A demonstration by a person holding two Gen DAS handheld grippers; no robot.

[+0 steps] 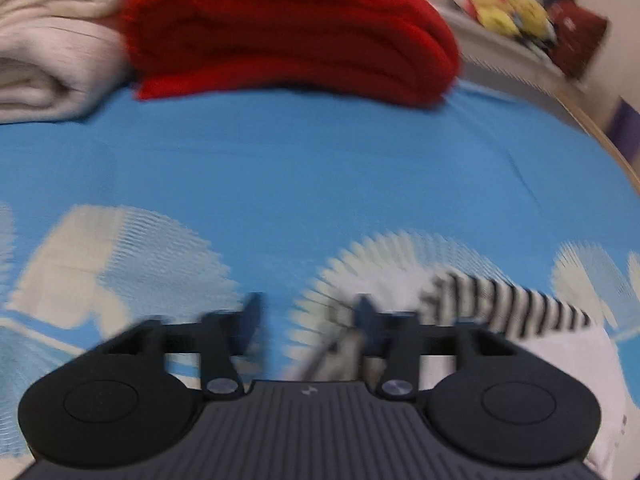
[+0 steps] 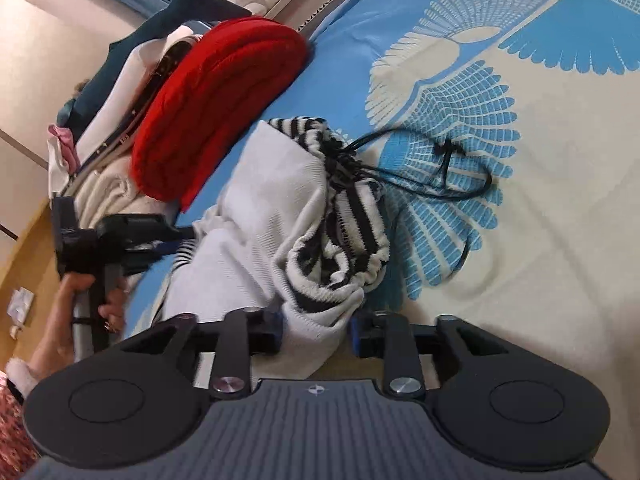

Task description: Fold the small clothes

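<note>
A small white garment with a black-and-white striped waistband [image 2: 280, 216] and black drawstrings [image 2: 440, 168] lies bunched on the blue patterned bedsheet [image 2: 520, 240]. My right gripper [image 2: 318, 332] is open, its fingers on either side of the garment's near white edge. My left gripper [image 1: 306, 320] is open over the sheet, blurred, with the striped band [image 1: 508, 308] just right of its right finger. The left gripper also shows in the right wrist view [image 2: 172, 236], at the garment's far left edge, held by a hand.
A folded red knit [image 1: 288, 32] [image 2: 216, 108] and folded cream clothes [image 1: 44, 48] are stacked at the bed's far side. A plush shark [image 2: 152, 40] lies behind them. Yellow toys [image 1: 508, 8] sit on a shelf. A wooden bed edge [image 1: 600, 140] runs at right.
</note>
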